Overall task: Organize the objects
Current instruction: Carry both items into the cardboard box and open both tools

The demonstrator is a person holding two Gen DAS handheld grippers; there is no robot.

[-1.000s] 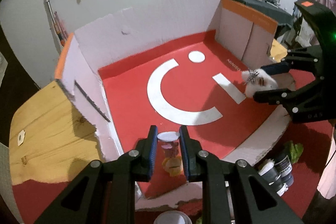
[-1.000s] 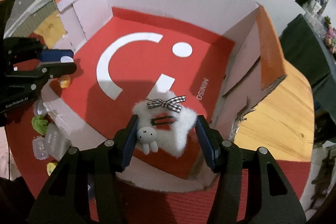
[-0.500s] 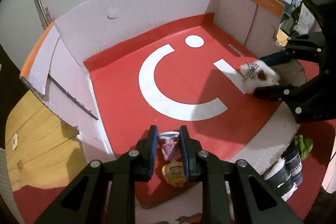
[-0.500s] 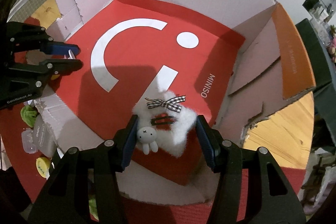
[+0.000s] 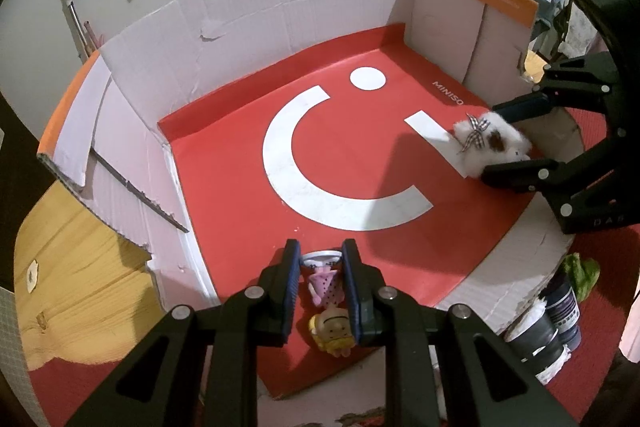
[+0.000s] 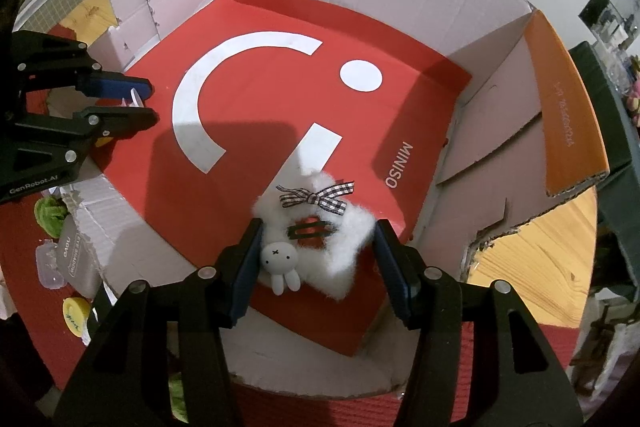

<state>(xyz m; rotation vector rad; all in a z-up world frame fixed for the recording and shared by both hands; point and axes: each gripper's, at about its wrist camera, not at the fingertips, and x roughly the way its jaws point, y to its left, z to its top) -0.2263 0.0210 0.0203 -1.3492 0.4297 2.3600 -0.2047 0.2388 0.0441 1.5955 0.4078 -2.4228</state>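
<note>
Black grippers point(image 5: 320, 279) point(image 6: 316, 255) steeply down-tilted

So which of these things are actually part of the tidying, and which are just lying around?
Part of the job:
- small doll in a pink dress, gripped by the left claw
- fluffy white pouch with a checked bow, gripped by the right claw
- cardboard box with a red floor

Lying about:
- dark jars
- yellow lid
- green crumpled thing
</note>
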